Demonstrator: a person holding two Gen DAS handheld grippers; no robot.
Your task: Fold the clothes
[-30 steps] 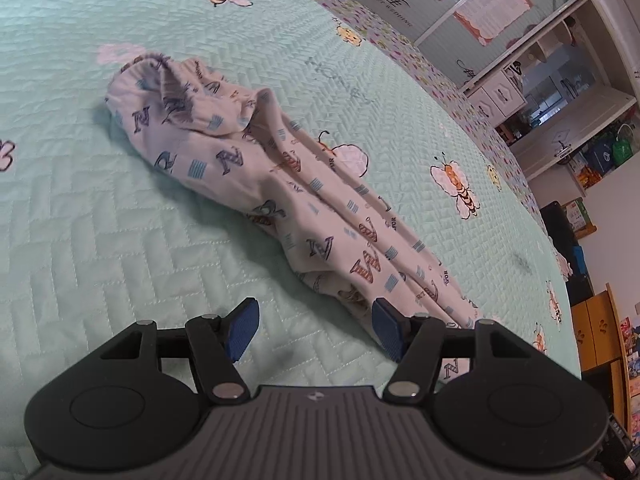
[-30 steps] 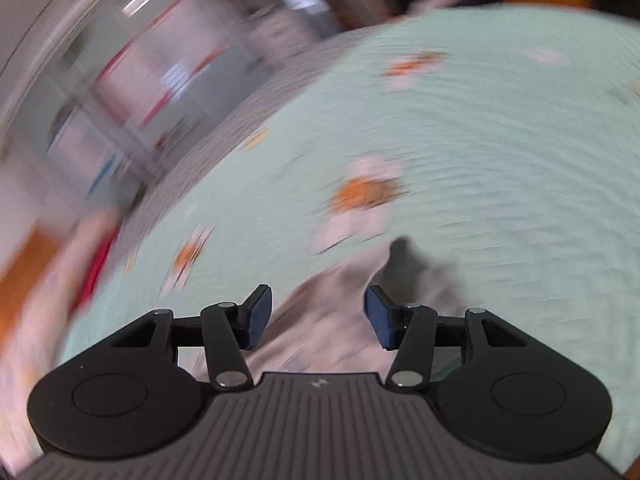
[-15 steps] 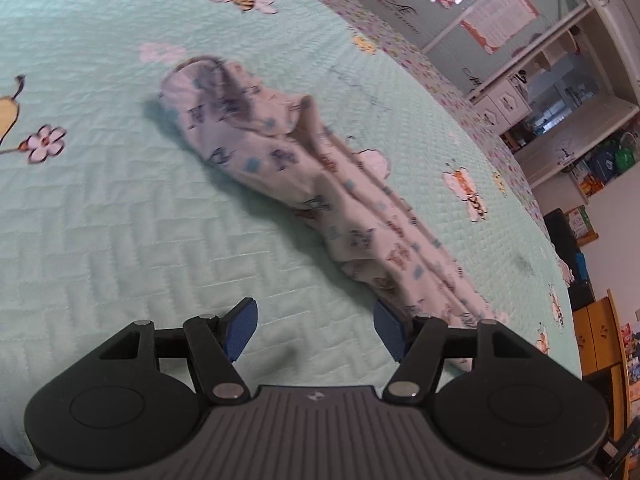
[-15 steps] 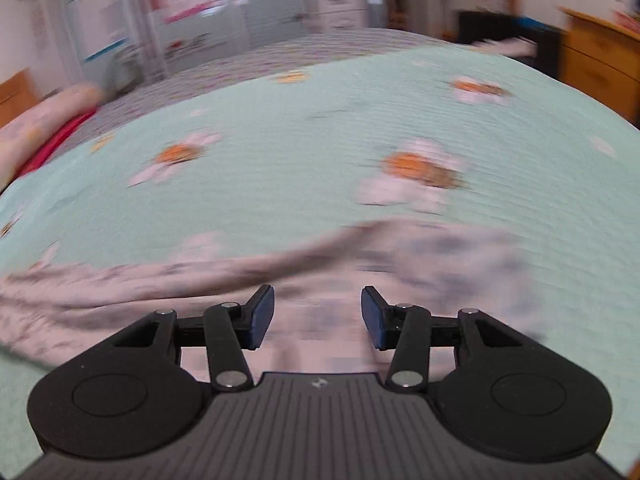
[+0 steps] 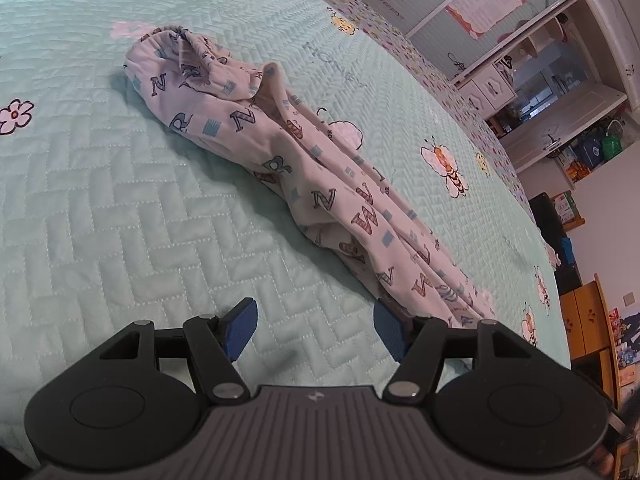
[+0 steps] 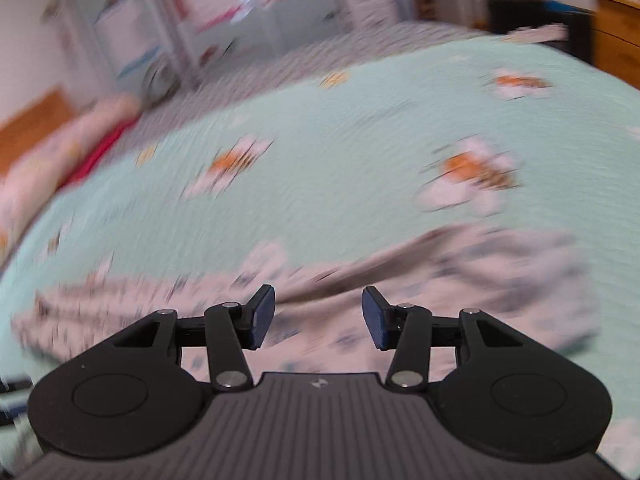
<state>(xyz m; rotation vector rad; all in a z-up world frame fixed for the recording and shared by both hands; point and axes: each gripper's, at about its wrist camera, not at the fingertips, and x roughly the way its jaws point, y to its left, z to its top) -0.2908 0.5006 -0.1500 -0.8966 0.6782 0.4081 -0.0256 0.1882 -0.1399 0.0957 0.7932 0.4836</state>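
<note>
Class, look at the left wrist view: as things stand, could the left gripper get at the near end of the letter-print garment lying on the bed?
Probably yes. The left gripper has its jaws open and empty, with the letter-print garment ending just beyond its right-hand jaw on the quilt. Nothing lies between.

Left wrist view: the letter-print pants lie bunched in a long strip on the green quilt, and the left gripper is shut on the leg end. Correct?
Not quite. In the left wrist view the left gripper is open, with only bare green quilt between its pads; the leg end sits beside its right finger, ungripped. The letter-print pants do lie bunched in a long strip on the quilt.
</note>
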